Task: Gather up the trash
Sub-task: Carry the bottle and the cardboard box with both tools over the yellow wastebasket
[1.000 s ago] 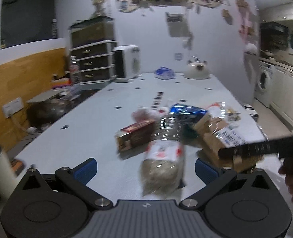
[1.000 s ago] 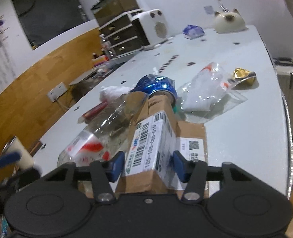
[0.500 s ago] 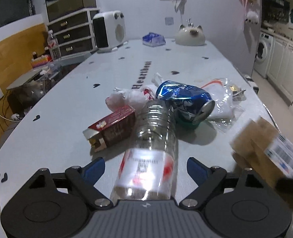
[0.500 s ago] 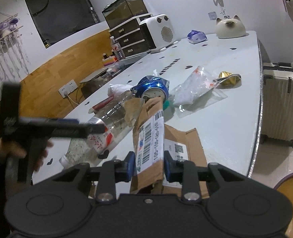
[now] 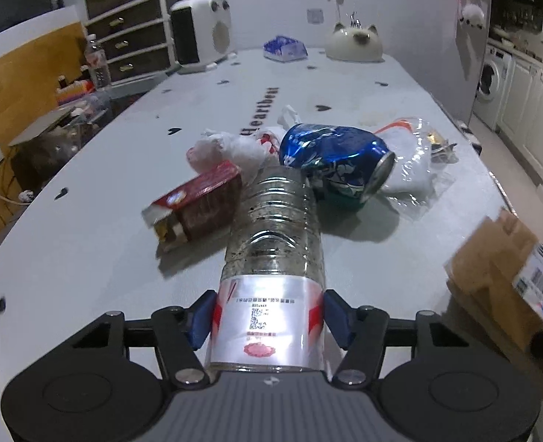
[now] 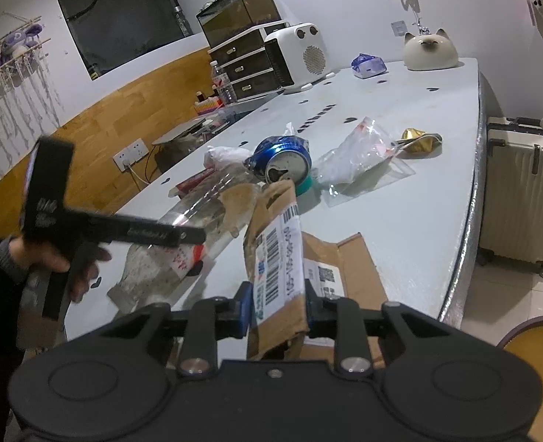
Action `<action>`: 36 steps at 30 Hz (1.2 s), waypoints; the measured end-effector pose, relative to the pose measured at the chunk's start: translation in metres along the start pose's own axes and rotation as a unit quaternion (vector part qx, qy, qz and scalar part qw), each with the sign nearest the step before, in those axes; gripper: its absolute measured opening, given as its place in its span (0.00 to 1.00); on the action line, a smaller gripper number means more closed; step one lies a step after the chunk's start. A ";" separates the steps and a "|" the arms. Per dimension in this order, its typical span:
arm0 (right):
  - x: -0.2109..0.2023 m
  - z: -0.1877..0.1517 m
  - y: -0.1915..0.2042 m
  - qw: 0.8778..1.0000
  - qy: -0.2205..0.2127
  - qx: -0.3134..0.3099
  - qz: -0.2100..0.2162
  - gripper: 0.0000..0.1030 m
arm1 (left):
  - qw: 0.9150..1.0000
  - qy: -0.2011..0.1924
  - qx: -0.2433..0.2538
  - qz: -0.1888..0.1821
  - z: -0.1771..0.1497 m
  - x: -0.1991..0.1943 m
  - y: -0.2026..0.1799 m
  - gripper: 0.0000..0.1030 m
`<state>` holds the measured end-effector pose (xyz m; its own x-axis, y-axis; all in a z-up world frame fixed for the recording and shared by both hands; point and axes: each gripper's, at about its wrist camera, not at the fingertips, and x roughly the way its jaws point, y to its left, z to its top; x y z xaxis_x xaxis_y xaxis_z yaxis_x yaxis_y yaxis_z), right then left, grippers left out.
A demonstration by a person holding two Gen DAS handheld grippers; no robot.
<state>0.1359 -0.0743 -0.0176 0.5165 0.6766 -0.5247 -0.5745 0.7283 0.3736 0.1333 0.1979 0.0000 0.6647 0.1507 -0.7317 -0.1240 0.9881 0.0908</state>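
Two hand-held grippers: the left hand-held gripper [image 5: 269,318] is closing around a ribbed clear plastic bottle [image 5: 275,235]; the right hand-held gripper [image 6: 277,304] is closing, pinching a creased cardboard flap [image 6: 277,258] over the smooth table [image 6: 418,169].

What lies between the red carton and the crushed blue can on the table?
The clear plastic bottle lies between the red carton and the blue can, shown in the left wrist view.

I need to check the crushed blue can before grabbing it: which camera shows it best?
The left wrist view: the can lies on its side, dented body and top both visible. The right wrist view shows mostly its round top, partly behind the cardboard.
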 end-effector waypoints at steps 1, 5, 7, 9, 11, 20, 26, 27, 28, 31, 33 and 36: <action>-0.002 -0.002 0.000 1.000 -0.001 0.001 0.000 0.27 | 1.000 -0.006 -0.006 -0.002 -0.006 -0.005 0.000 0.60; -0.011 -0.006 0.001 1.000 -0.007 0.003 -0.003 0.27 | 0.999 -0.028 -0.029 -0.004 -0.033 -0.028 -0.003 0.59; -0.017 -0.009 0.003 1.000 -0.012 0.003 -0.003 0.27 | 0.999 -0.038 -0.038 -0.005 -0.045 -0.038 -0.006 0.59; -0.025 -0.011 0.005 1.000 -0.019 0.003 -0.004 0.27 | 0.998 -0.049 -0.047 -0.003 -0.054 -0.049 -0.007 0.59; -0.031 -0.013 0.006 1.000 -0.026 0.004 -0.007 0.27 | 0.996 -0.063 -0.055 -0.002 -0.061 -0.060 -0.008 0.59; -0.055 -0.023 0.011 0.998 -0.055 0.007 -0.023 0.27 | 0.993 -0.110 -0.042 0.003 -0.073 -0.104 -0.024 0.59; -0.080 -0.019 0.009 0.995 -0.089 0.001 -0.045 0.27 | 0.990 -0.130 -0.043 -0.015 -0.069 -0.118 -0.034 0.59; -0.085 -0.018 0.009 0.994 -0.096 -0.004 -0.049 0.27 | 0.990 -0.133 -0.044 -0.019 -0.068 -0.120 -0.036 0.59; -0.090 -0.018 0.009 0.993 -0.102 -0.010 -0.053 0.27 | 0.989 -0.136 -0.045 -0.023 -0.066 -0.122 -0.039 0.59; -0.102 -0.017 0.009 0.990 -0.119 -0.024 -0.067 0.27 | 0.988 -0.146 -0.041 -0.033 -0.060 -0.125 -0.050 0.59; -0.110 -0.017 0.005 0.988 -0.127 -0.028 -0.079 0.27 | 0.987 -0.153 -0.036 -0.040 -0.055 -0.127 -0.060 0.59; -0.119 -0.018 -0.002 0.985 -0.133 -0.034 -0.102 0.27 | 0.985 -0.161 -0.029 -0.058 -0.049 -0.128 -0.076 0.59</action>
<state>0.0644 -0.1581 0.0306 0.7686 0.5285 -0.3604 -0.4781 0.8489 0.2252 0.0212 0.1016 0.0534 0.8752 0.0469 -0.4815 -0.0681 0.9973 -0.0267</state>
